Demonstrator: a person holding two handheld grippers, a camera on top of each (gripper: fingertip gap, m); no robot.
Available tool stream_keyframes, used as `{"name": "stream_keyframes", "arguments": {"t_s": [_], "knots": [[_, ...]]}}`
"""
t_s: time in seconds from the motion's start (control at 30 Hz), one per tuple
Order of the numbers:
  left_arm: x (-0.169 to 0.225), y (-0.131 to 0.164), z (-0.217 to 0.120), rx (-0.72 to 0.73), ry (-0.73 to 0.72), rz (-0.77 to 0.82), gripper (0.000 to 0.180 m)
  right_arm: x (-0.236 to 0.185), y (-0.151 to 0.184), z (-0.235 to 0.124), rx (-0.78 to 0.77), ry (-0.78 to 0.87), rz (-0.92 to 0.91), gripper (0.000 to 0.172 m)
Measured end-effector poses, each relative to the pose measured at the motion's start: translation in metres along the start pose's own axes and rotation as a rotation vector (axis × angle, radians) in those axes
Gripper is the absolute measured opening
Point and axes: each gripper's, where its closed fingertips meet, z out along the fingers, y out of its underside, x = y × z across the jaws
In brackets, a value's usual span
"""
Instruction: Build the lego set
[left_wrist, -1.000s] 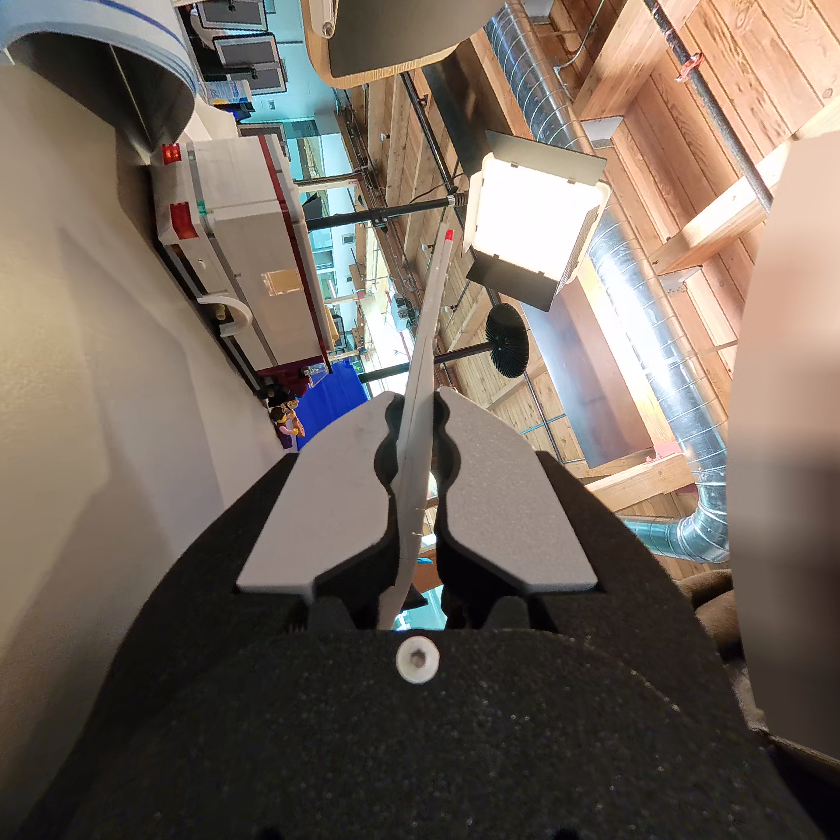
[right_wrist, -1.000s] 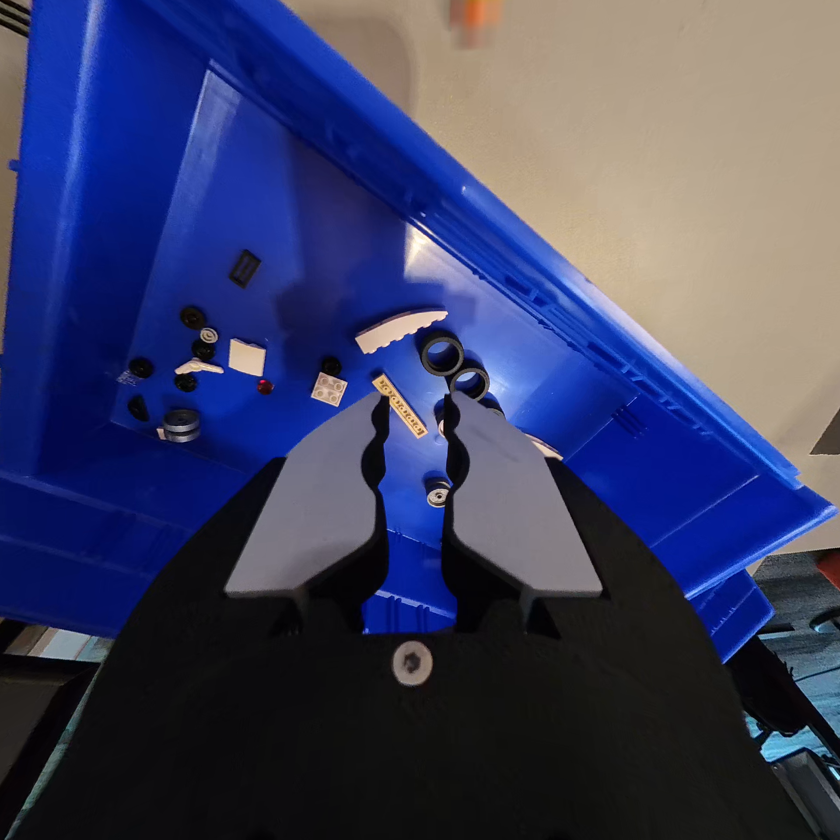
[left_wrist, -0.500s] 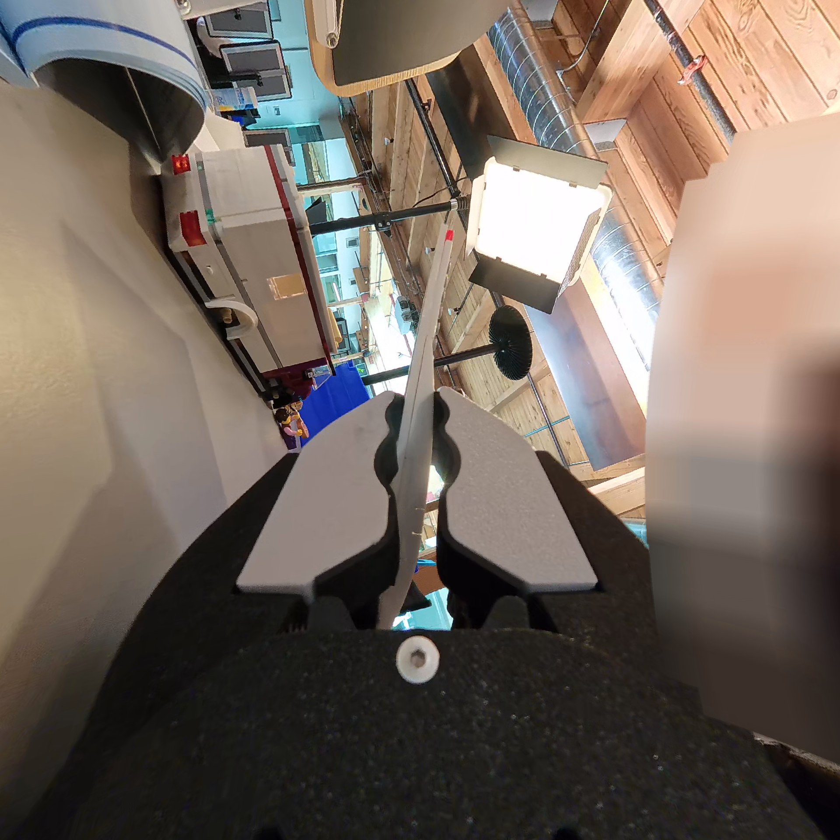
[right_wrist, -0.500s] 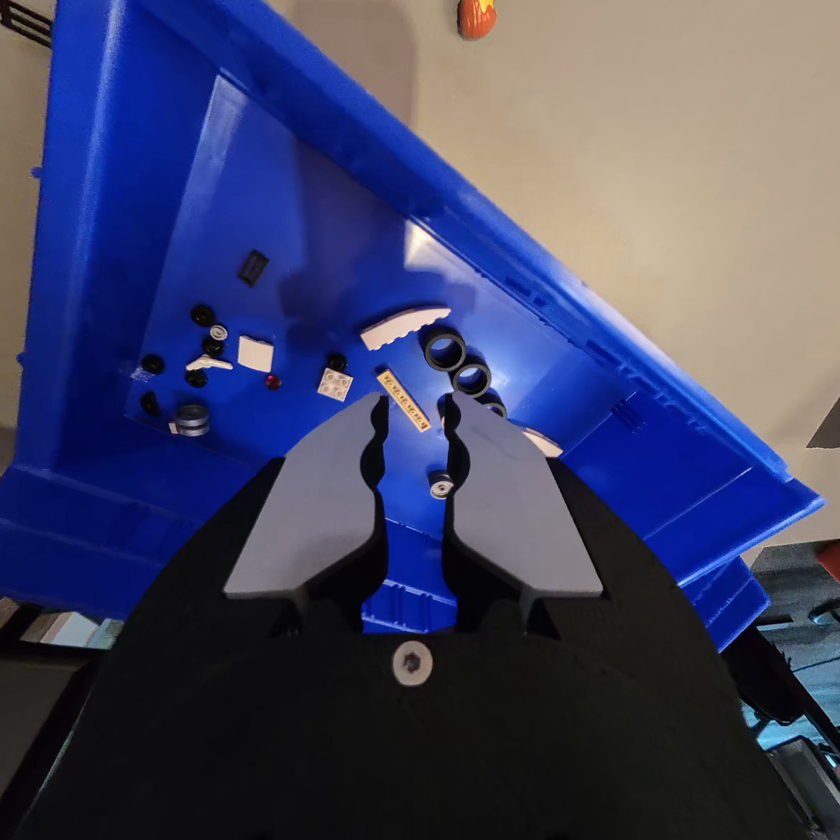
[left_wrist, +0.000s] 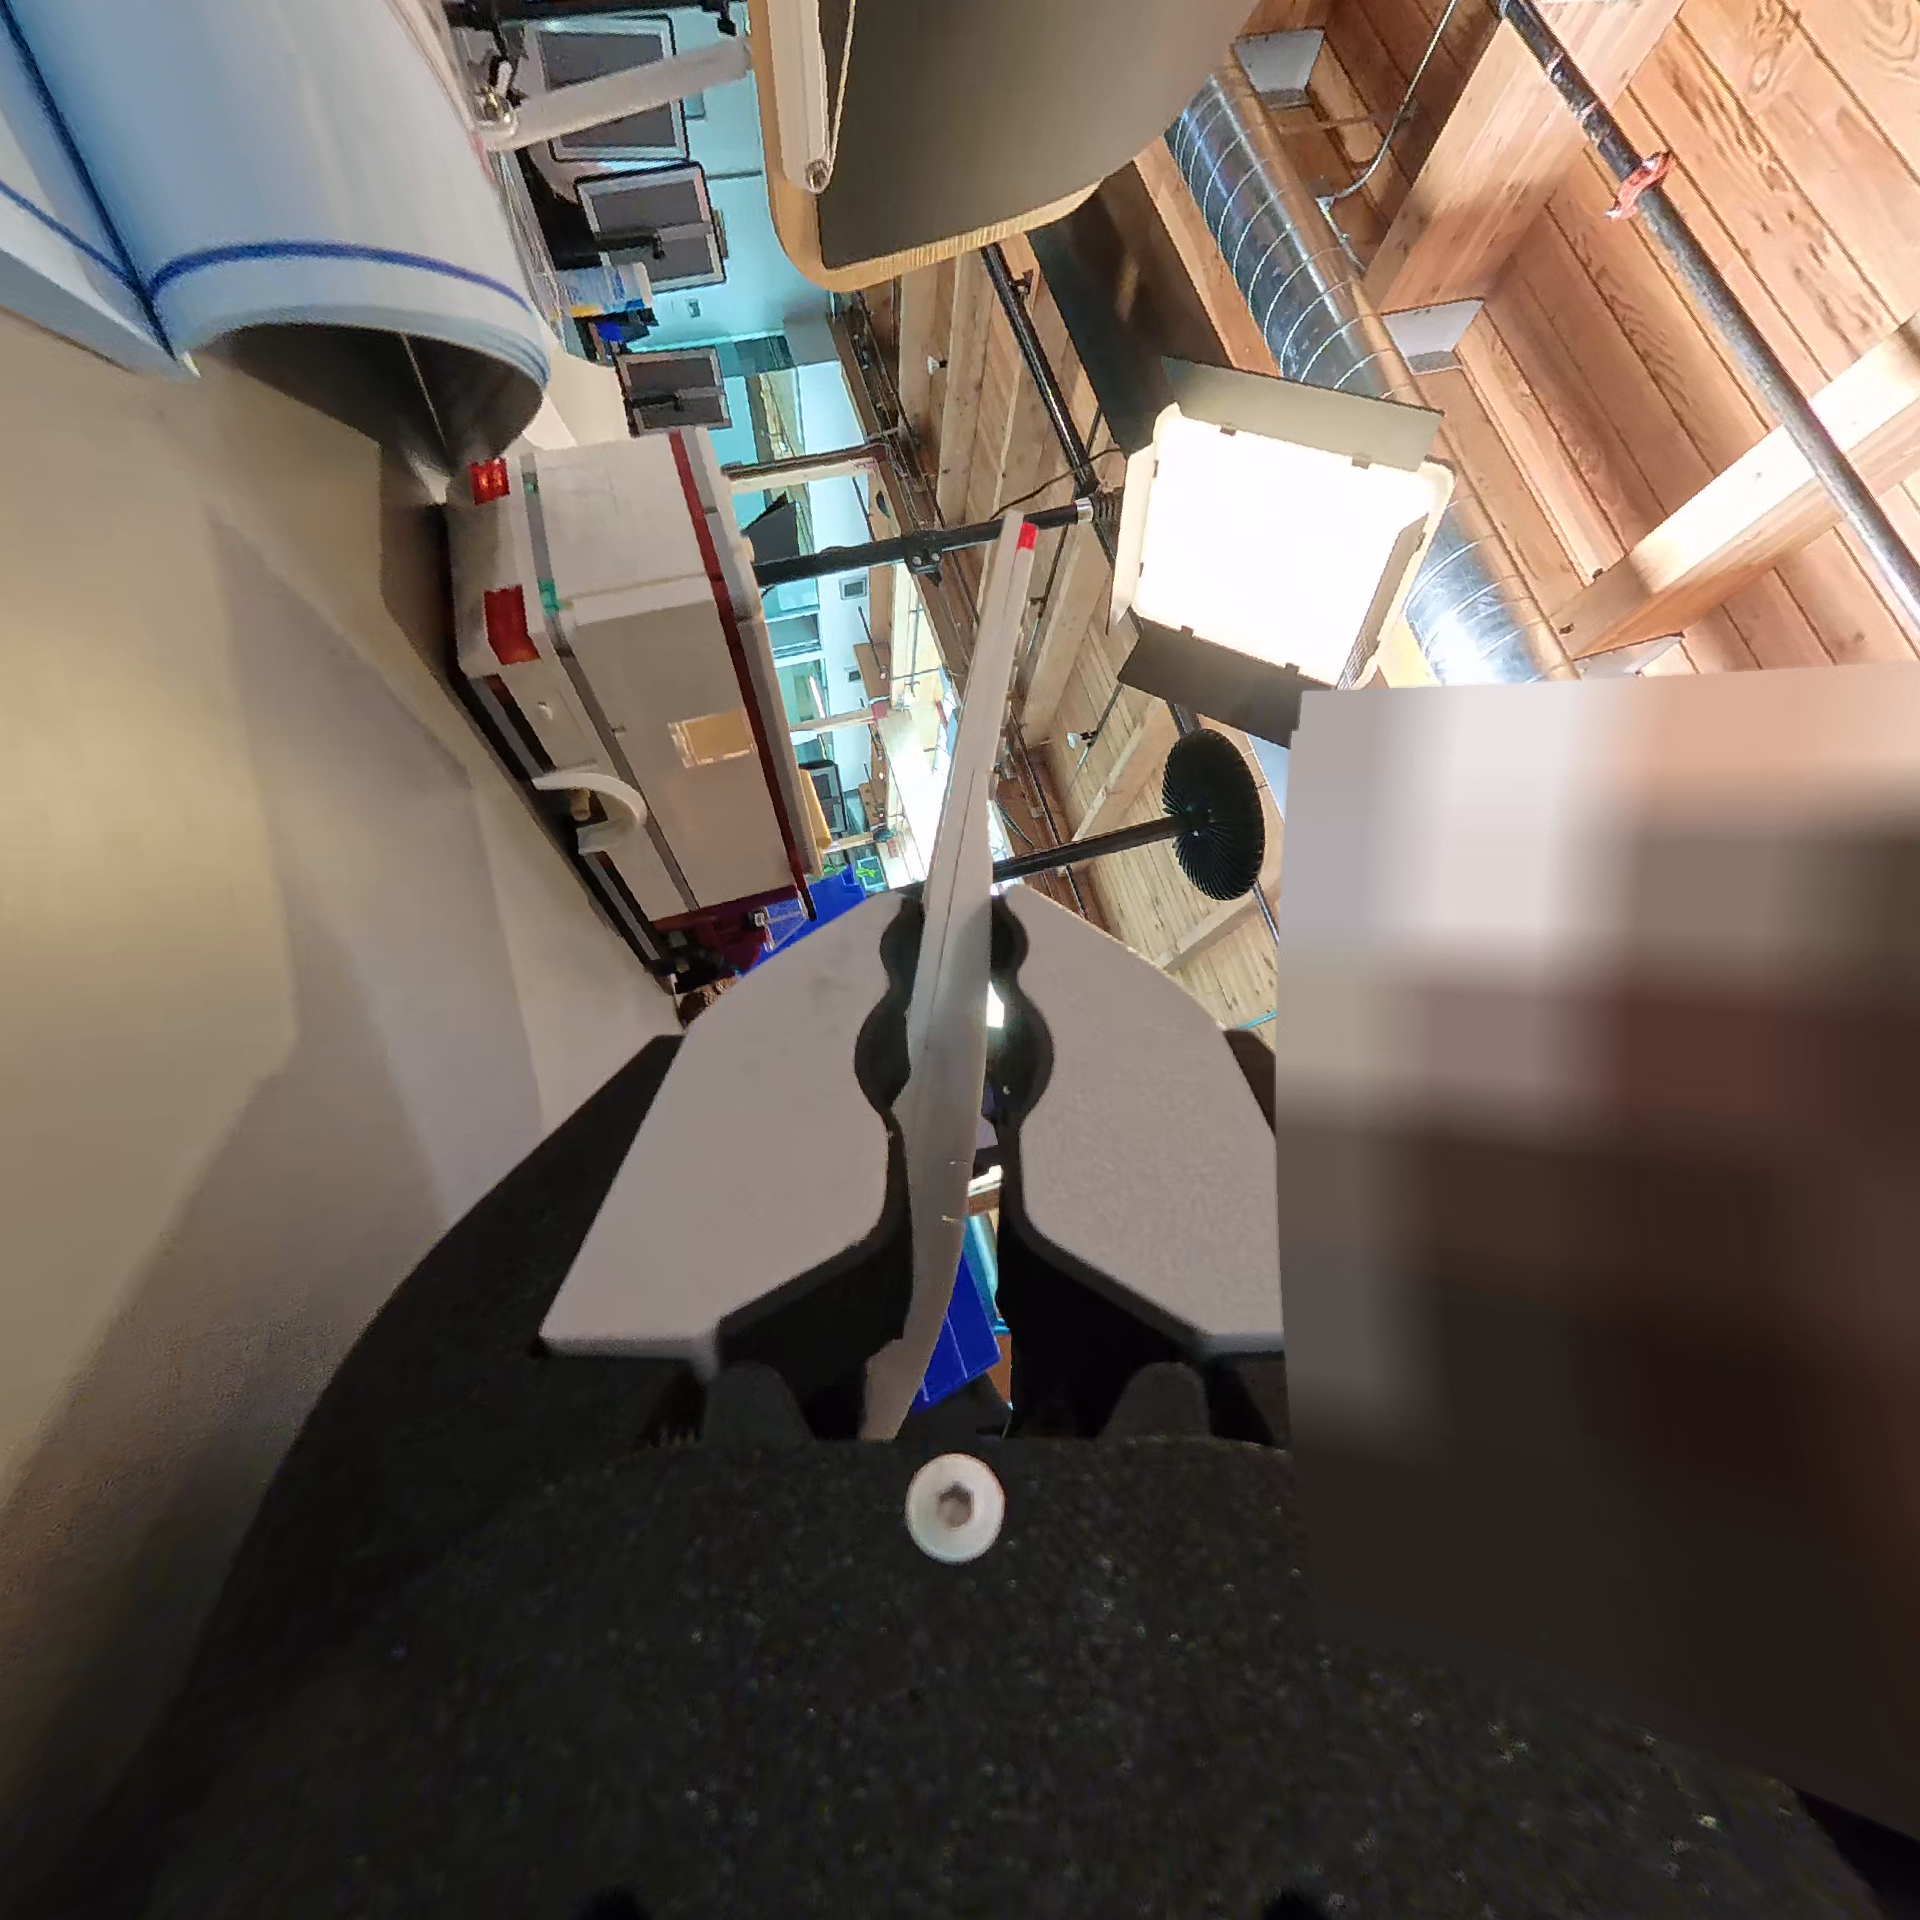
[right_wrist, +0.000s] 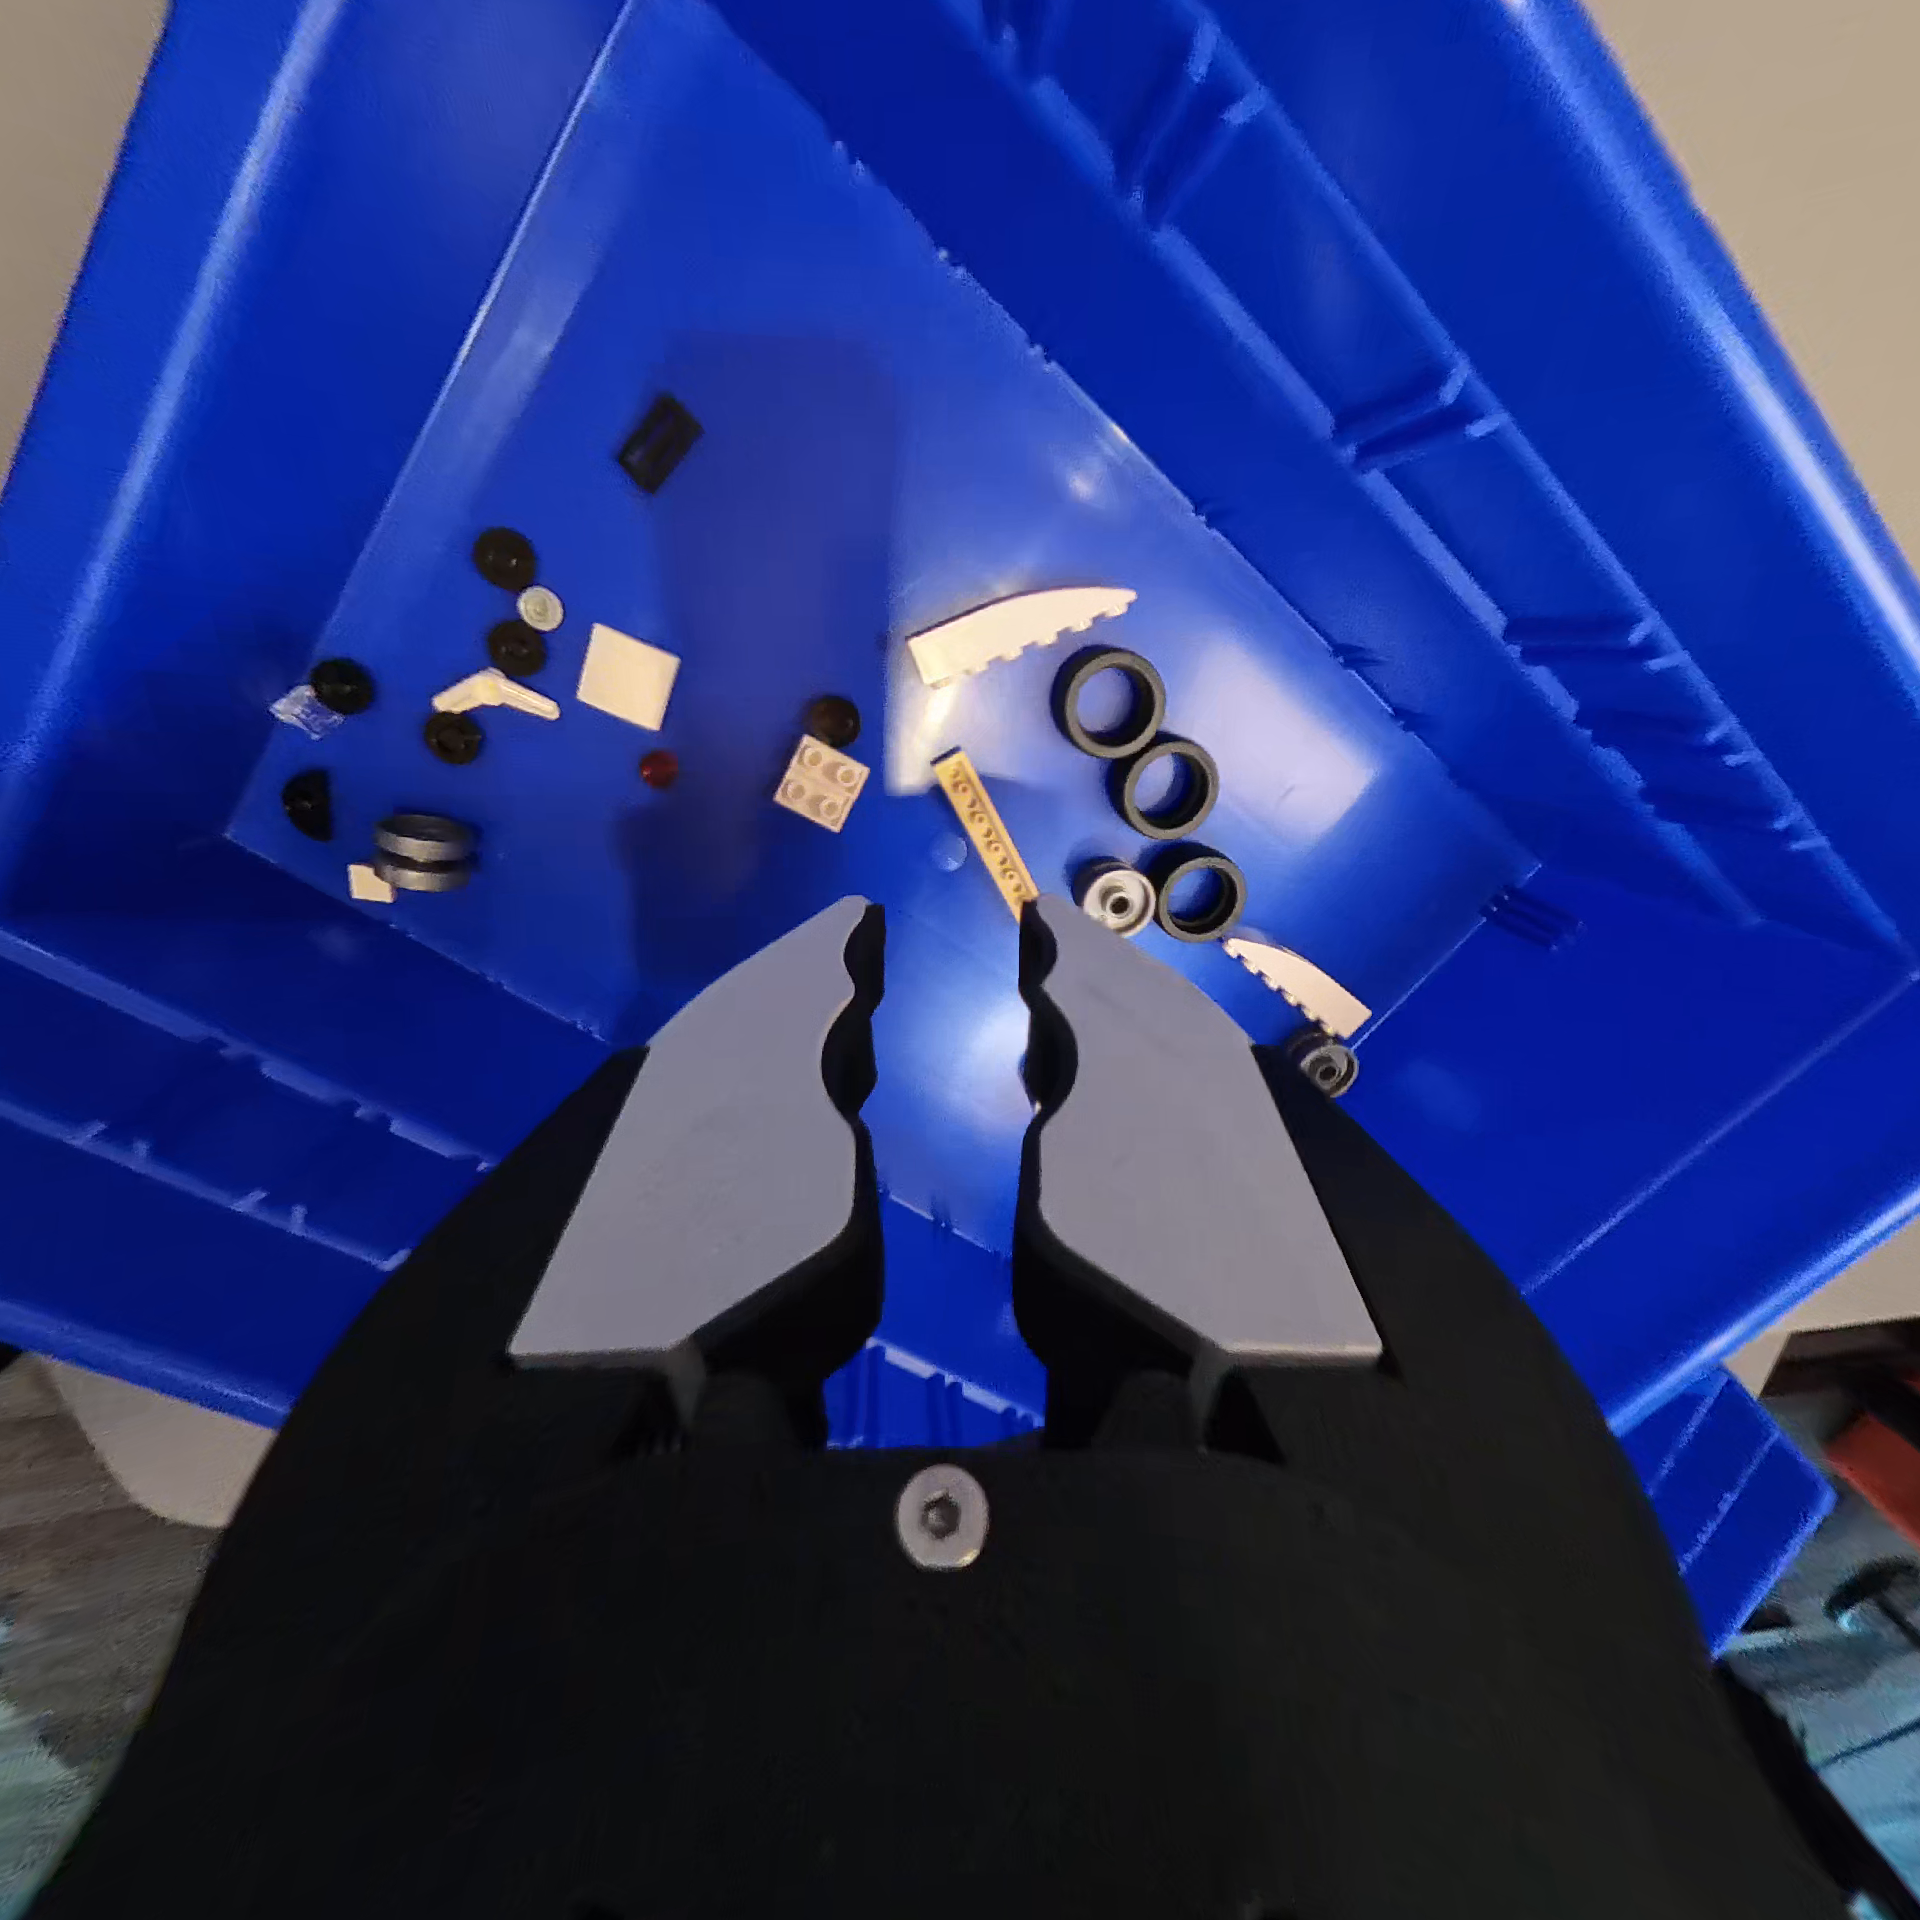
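Note:
My left gripper (left_wrist: 951, 914) is shut on a long thin white plate with a red tip (left_wrist: 977, 748), held edge-on and pointing up towards the ceiling. My right gripper (right_wrist: 951, 914) is open and empty above a blue bin (right_wrist: 1455, 436). On the bin's floor lie small building pieces: a tan studded strip (right_wrist: 982, 831) just beyond my right fingertip (right_wrist: 1049, 925), three black tyres (right_wrist: 1169, 788), a white curved piece (right_wrist: 1018, 639), a white 2x2 plate (right_wrist: 821, 781), a grey round hub (right_wrist: 1117, 899) and several black round pieces (right_wrist: 514, 644).
In the left wrist view a white and dark red brick model (left_wrist: 634, 665) stands on the beige table (left_wrist: 208, 935), with a white roll (left_wrist: 260, 208) behind it. A lit studio lamp (left_wrist: 1278, 540) hangs overhead. A blurred patch covers the right side. My right fingertips sit around 40 cm from my left ones. My right gripper is the nearer one to the grey round hub (right_wrist: 1117, 899): about 5 cm, against 40 cm.
My right gripper has moved closer into the bin, so the pieces look larger, and its jaws have opened slightly. My left gripper keeps its grip on the white plate and has shifted a little.

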Motion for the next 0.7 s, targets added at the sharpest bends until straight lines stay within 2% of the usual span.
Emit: {"name": "stream_keyframes", "arguments": {"t_s": [0.33,0.7], "knots": [[-0.004,-0.009,-0.002,0.089,-0.045,0.034,0.013,-0.017,-0.003,0.018,0.088,-0.026,-0.162,0.025],[-0.010,-0.004,0.002,0.076,-0.108,0.067,0.013,-0.020,-0.008,0.014,0.161,0.027,-0.227,0.025]]}}
